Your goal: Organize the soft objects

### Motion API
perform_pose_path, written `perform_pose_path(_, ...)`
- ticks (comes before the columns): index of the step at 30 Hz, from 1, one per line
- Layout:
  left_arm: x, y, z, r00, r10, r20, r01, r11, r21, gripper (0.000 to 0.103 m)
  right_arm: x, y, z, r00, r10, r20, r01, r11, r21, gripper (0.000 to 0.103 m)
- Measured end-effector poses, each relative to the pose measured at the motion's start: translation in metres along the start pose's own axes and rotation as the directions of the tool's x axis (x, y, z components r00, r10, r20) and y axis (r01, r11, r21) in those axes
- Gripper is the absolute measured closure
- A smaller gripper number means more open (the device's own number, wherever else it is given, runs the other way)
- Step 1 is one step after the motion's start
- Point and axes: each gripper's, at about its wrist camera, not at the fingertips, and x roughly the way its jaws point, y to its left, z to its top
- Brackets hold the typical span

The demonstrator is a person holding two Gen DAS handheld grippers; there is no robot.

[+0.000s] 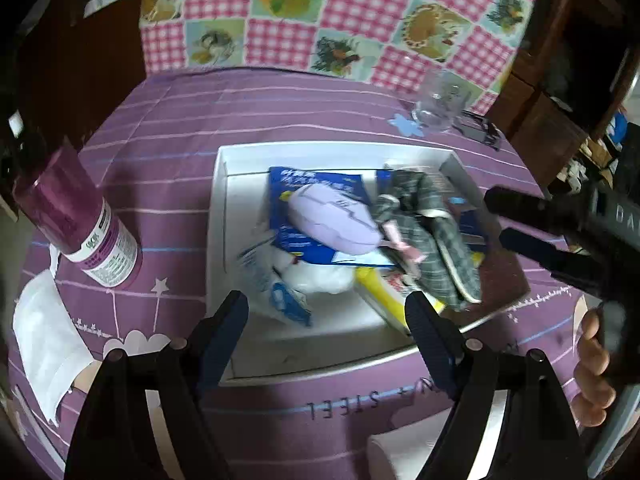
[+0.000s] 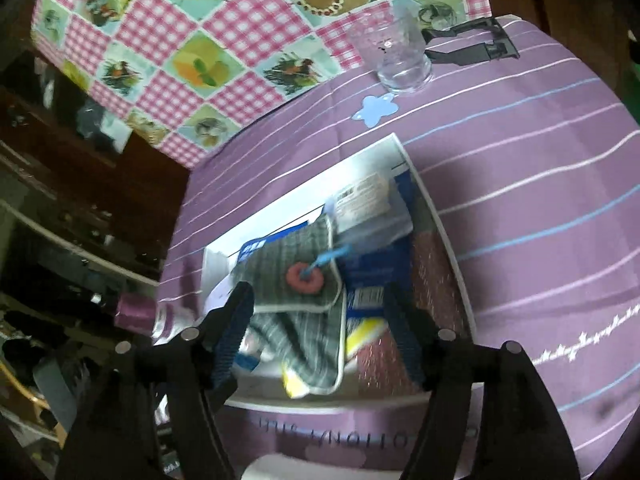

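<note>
Left wrist view first: the left hand-held gripper hangs over the near edge of the shallow white rectangular tray, jaws spread wide and nothing between them. In the middle of the frame the tray holds the soft things in a loose heap: a pale lilac rounded pouch, a grey-green checked cloth pad with white piping just to its right, and blue and yellow packets underneath. At the right edge the right hand-held gripper reaches in beside the checked cloth, a person's hand on its handle. A magenta cylindrical can lies at centre left on the purple striped table; a clear drinking glass stands upper right.

Right wrist view: the right hand-held gripper sits low over the same tray, jaws apart, the checked cloth pad lying between them but not pinched. The glass is at the top of the frame.

My read: both pieces look freshly set down in the tray, so this is a release step. Next call is to lift clear without snagging the cloth, then find whatever soft item remains outside.
</note>
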Motion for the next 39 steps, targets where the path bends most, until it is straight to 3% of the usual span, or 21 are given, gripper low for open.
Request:
perform_pose_path(3, -0.004, -0.009, -0.001, 1.000, 0.019, 0.008, -0.019, 0.999, 0.028, 0.022, -0.005, 0.005, -0.006, 0.999, -0.034, 0.008, 0.035, 0.997, -0.075, 0.033)
perform_pose_path(7, -0.009, -0.015, -0.001, 0.999, 0.039, 0.020, -0.040, 0.998, 0.047, 0.022, -0.011, 0.006, -0.013, 1.000, -0.002, 0.015, 0.004, 0.994, -0.106, 0.033)
perform_pose_path(11, -0.019, -0.016, 0.000, 0.998, 0.048, 0.039, -0.050, 0.998, 0.045, 0.022, -0.027, 0.014, -0.023, 0.995, -0.015, 0.102, 0.033, 0.982, -0.185, 0.033)
perform_pose_path(17, -0.033, -0.024, -0.001, 0.995, 0.065, 0.069, -0.070, 0.996, 0.063, 0.022, -0.057, 0.030, -0.045, 0.971, -0.014, 0.239, 0.104, 0.924, -0.368, 0.033)
perform_pose_path(23, -0.046, -0.048, -0.008, 0.977, 0.166, 0.132, -0.181, 0.977, 0.110, 0.022, -0.079, 0.037, -0.066, 0.956, -0.023, 0.294, 0.167, 0.864, -0.475, 0.033)
perform_pose_path(28, -0.061, -0.065, -0.023, 0.973, 0.115, 0.201, -0.143, 0.981, 0.131, 0.022, -0.094, 0.032, -0.085, 0.950, -0.042, 0.309, 0.210, 0.821, -0.531, 0.033)
perform_pose_path(31, -0.067, -0.069, -0.034, 0.977, 0.084, 0.196, -0.106, 0.989, 0.107, 0.022, -0.102, 0.026, -0.097, 0.944, -0.043, 0.327, 0.222, 0.817, -0.532, 0.033)
perform_pose_path(34, -0.078, -0.078, -0.053, 0.948, 0.193, 0.254, -0.219, 0.973, 0.077, 0.022, -0.107, 0.019, -0.109, 0.944, -0.016, 0.330, 0.198, 0.828, -0.525, 0.033)
perform_pose_path(35, -0.084, -0.080, -0.063, 0.938, 0.173, 0.302, -0.208, 0.974, 0.091, 0.022, -0.107, 0.016, -0.115, 0.945, -0.006, 0.327, 0.188, 0.829, -0.526, 0.033)
perform_pose_path(39, -0.096, -0.073, -0.083, 0.942, 0.066, 0.329, -0.101, 0.991, 0.088, 0.018, -0.100, 0.010, -0.128, 0.949, -0.015, 0.314, 0.192, 0.819, -0.541, 0.033)
